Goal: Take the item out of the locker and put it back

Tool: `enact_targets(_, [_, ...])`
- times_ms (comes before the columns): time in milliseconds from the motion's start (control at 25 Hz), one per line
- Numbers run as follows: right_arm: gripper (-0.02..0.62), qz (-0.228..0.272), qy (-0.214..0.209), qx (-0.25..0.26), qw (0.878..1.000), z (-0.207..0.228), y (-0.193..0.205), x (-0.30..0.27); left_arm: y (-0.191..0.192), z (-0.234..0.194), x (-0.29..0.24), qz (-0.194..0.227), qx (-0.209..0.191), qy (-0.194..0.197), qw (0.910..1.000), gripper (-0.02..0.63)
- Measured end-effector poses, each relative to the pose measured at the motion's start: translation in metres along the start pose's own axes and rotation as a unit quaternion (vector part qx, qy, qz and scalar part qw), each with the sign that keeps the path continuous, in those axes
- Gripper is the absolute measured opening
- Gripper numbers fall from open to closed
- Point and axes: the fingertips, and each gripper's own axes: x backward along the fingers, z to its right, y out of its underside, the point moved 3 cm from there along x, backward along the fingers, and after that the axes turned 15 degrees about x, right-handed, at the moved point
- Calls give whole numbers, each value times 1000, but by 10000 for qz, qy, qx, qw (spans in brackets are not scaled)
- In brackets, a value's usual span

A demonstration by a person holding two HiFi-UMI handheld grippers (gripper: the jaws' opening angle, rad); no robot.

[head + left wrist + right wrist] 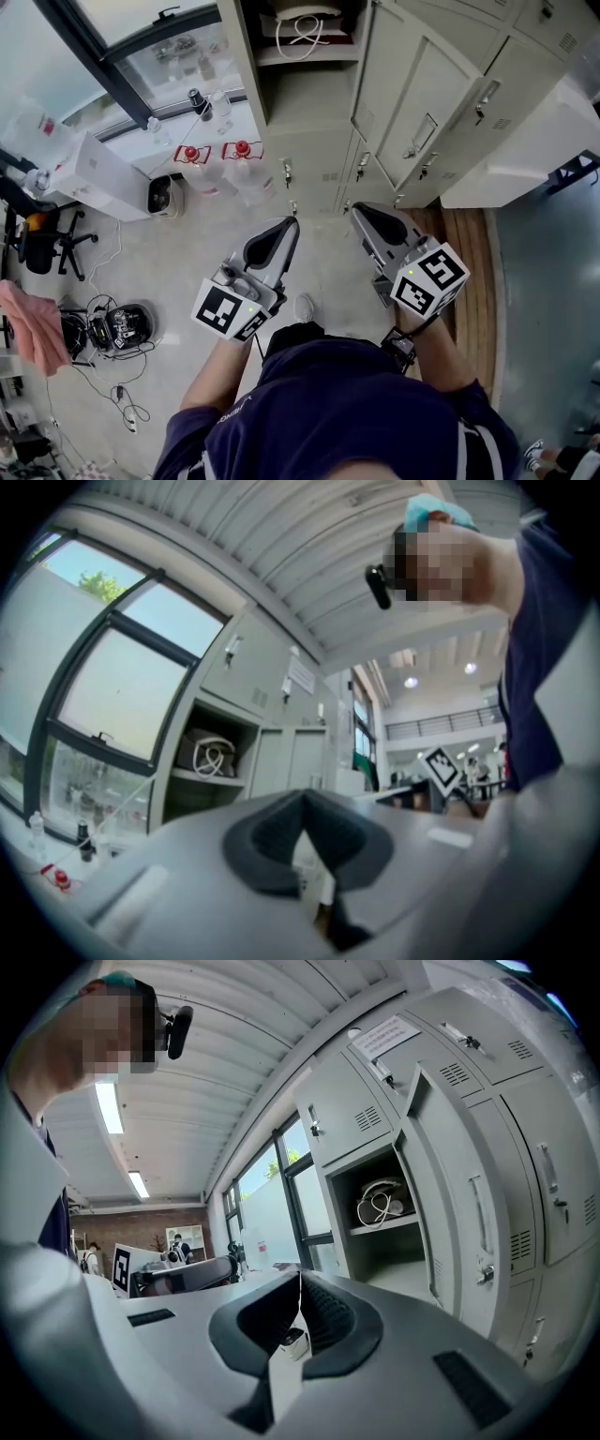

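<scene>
The beige locker [309, 112] stands in front of me, its door [412, 103] swung open to the right. On its upper shelf lies the item [302, 33], a pale bundle with a looped white cable; it also shows in the left gripper view [214, 754] and the right gripper view [382, 1202]. Both grippers are held side by side well short of the locker, pointing at it. My left gripper [292, 225] has its jaws together with nothing between them [305, 797]. My right gripper [357, 211] is also shut and empty [300, 1277].
Two red-capped bottles [216, 152] stand on the floor by the window, left of the locker, with a small white appliance [161, 194] beside them. Cables and gear [117, 328] lie at the left. A wooden strip [464, 244] and a white cabinet [534, 141] are at the right.
</scene>
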Motion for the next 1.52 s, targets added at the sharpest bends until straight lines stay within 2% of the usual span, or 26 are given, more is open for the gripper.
enact_targets(440, [8, 66, 461, -13, 9989, 35, -10, -79, -23, -76, -12, -57, 49, 180, 9998, 3])
enact_targets(800, [9, 226, 790, 25, 9966, 69, -32, -127, -29, -110, -16, -109, 144, 195, 9996, 3])
enact_targets(1080, [9, 439, 861, -89, 9953, 101, -53, -167, -30, -132, -23, -131, 236, 119, 9996, 3])
enact_targets(1280, [9, 687, 927, -371, 9926, 128, -69, -195, -32, -145, -30, -118, 237, 15, 9996, 3])
enact_targets(1520, [9, 1134, 1011, -1072, 9826, 163, -89, -231, -31, -156, -37, -156, 267, -108, 9995, 3])
